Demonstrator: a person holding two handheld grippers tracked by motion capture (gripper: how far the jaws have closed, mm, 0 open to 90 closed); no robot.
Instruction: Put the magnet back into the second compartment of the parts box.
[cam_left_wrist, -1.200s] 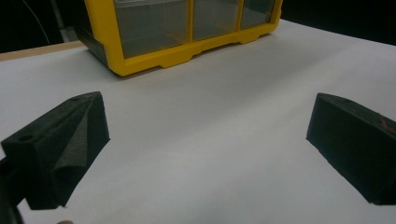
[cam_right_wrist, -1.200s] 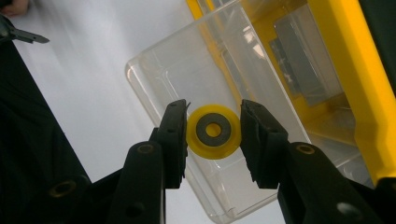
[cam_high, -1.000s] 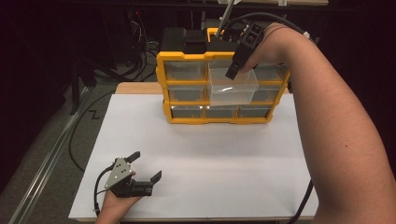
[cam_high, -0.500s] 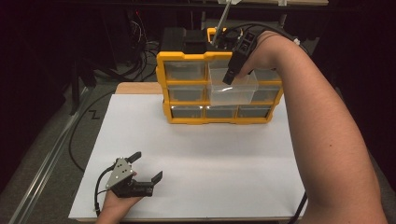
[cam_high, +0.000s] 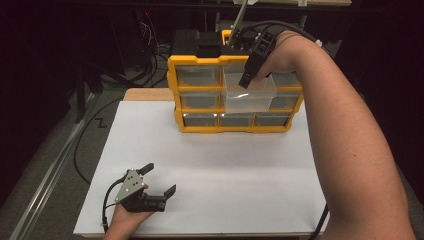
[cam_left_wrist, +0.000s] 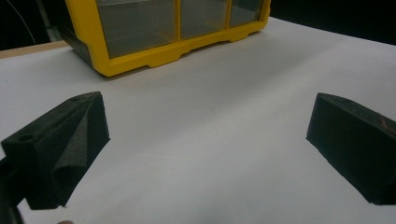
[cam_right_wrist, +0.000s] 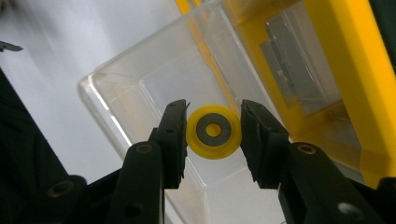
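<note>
High view first: a yellow drawer cabinet (cam_high: 235, 95) stands at the far end of a white table (cam_high: 210, 165), and one clear drawer (cam_high: 249, 94) in its middle row is pulled out toward the person. The right gripper (cam_high: 246, 82) points down into that drawer, with the person's right forearm (cam_high: 345, 150) stretching across the right side of the table.

Right gripper view looks straight into the drawer (cam_right_wrist: 154, 79). Between the two black jaws sits a small yellow wheel (cam_right_wrist: 214, 131) with a grey hub and a hole through its middle. Both jaws press on its rim, left and right, so the gripper (cam_right_wrist: 213, 135) is clenched on the wheel, inside the drawer's walls.

Near the front left corner of the table, the left gripper (cam_high: 159, 180) rests low in the person's left hand (cam_high: 125, 220), well apart from the cabinet. In the left gripper view its jaws stand wide with nothing but bare table (cam_left_wrist: 210, 140) between them, and the cabinet's bottom row (cam_left_wrist: 159, 32) shows ahead.
</note>
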